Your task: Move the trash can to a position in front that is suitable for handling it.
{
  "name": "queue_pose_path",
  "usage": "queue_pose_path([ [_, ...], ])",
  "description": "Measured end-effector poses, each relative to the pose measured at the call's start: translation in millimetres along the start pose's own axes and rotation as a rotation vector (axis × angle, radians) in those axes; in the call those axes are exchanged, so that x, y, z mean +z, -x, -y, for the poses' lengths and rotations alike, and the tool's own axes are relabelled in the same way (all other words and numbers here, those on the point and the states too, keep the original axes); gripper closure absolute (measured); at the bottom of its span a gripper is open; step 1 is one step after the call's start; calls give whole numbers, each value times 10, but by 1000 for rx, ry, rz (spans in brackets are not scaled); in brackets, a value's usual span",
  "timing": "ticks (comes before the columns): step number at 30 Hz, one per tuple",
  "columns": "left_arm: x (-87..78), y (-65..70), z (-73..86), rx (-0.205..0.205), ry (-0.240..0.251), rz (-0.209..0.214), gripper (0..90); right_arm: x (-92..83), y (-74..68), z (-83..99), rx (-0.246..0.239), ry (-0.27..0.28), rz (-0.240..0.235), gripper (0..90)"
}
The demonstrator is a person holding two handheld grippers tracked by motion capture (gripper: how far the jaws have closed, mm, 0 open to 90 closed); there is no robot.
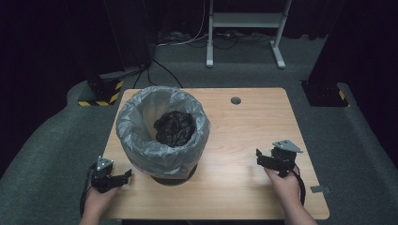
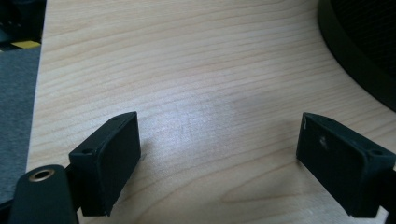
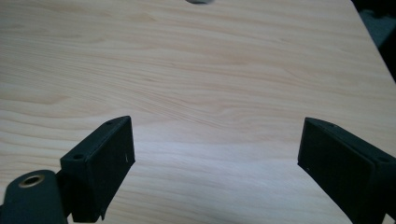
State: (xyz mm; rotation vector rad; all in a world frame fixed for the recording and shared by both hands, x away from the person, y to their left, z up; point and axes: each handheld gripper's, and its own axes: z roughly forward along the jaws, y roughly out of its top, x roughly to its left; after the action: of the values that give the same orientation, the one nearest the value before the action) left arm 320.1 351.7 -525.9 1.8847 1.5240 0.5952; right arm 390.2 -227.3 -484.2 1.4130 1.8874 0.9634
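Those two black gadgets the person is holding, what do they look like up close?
Each hand-held gripper, left and right, is matte black with two flat, blocky rectangular jaws bearing small screw holes. A grey three-cornered plate tops each, and a thin black cable trails back. A brass-coloured ringed hole sits beside one jaw. The forearms are bare, with no sleeves visible.

One table (image 1: 244, 140) stands in the high view, and everything else is counted from it. On it sits one bin (image 1: 162, 133), lined with one grey plastic bag (image 1: 136, 140), and inside that lies one dark crumpled bundle (image 1: 174, 127). Two claws rest over the table's near edge: the left claw (image 1: 123, 176) at the near left corner, the right claw (image 1: 261, 157) toward the near right, each with two black jaws spread wide. One round hole (image 1: 236, 100) is set near the table's far edge. Beyond the table stands one white frame (image 1: 244, 28) with two feet, and two black stands with yellow-striped bases.
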Motion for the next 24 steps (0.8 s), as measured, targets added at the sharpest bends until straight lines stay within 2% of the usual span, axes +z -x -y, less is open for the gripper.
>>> queue_pose_path([
  [1,-12,4,-10,-7,-5,9,138,-27,-121,-45,-20,11,-35,100],
  [3,-42,8,-29,-2,-5,8,138,-41,-212,-72,-41,15,-57,97],
  [4,-42,8,-29,-2,-5,8,138,-41,-212,-72,-41,15,-57,97],
  [7,-106,4,-86,-13,13,-4,139,-73,-404,-134,-66,31,-106,97],
  [10,-196,3,-156,-27,46,-10,142,-89,-522,-172,-80,37,-132,97],
  [11,-196,3,-156,-27,46,-10,143,-89,-522,-172,-80,37,-132,97],
  [12,-217,3,-172,-30,52,-11,143,-90,-609,-196,-97,36,-150,97],
  [13,-245,3,-190,-35,59,-11,143,-90,-609,-196,-97,36,-150,97],
  [14,-264,2,-207,-40,59,-9,143,-71,-702,-231,-142,21,-161,97],
  [15,-300,1,-239,-49,68,-8,142,-63,-734,-251,-156,16,-163,97],
  [17,-328,0,-264,-50,77,-10,143,-61,-752,-269,-157,15,-164,97],
  [20,-394,3,-341,-54,101,-8,144,-40,-825,-341,-134,22,-181,97],
  [24,-460,-3,-442,-46,125,-34,144,-16,-934,-436,-105,32,-205,97],
])
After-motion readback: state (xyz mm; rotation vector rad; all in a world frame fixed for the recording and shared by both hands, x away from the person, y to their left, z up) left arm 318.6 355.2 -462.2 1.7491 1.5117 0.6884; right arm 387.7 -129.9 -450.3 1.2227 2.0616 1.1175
